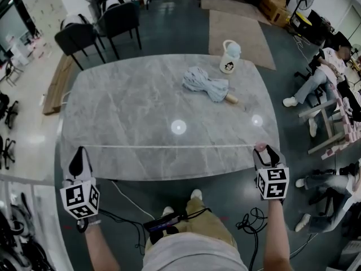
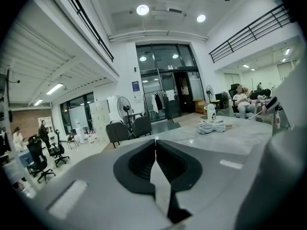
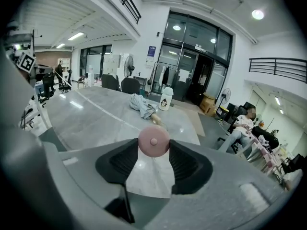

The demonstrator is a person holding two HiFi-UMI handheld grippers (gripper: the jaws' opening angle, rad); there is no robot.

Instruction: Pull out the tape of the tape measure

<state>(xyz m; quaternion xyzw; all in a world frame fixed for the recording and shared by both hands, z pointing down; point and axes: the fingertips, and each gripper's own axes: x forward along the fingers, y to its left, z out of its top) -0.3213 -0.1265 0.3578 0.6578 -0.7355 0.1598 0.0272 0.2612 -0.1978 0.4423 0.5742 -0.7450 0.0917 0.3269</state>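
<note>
1. My left tongs (image 1: 82,150) are at the near left corner of the grey marble-patterned table (image 1: 130,100), just off its front edge. The jaws are pressed together, with only a hairline seam between the black pads. The left tongs (image 2: 155,143) look the same in the left gripper view.
2. The end of the thin white tape (image 1: 169,147) meets the tips of the left tongs, so that end is pinched in the closed jaws. It is too thin to pick out between the pads themselves.
3. From there the thin white tape runs in one straight, taut line just inside the table's front edge. I cannot tell whether it touches the tabletop.
4. Further back, right of centre, a folded pale blue umbrella (image 1: 204,83) with a wooden handle lies on the table. A white mug with a penguin picture (image 1: 229,58) stands just behind it. Both are well apart from the tape.
5. My right tongs (image 1: 264,151) are at the near right corner. Their jaws stand fairly wide, clamped on the round pink tape-measure case (image 3: 153,141), with one pad on each side of it.
6. In the right gripper view the tape (image 3: 114,115) leads from the case toward the left tongs.
</note>
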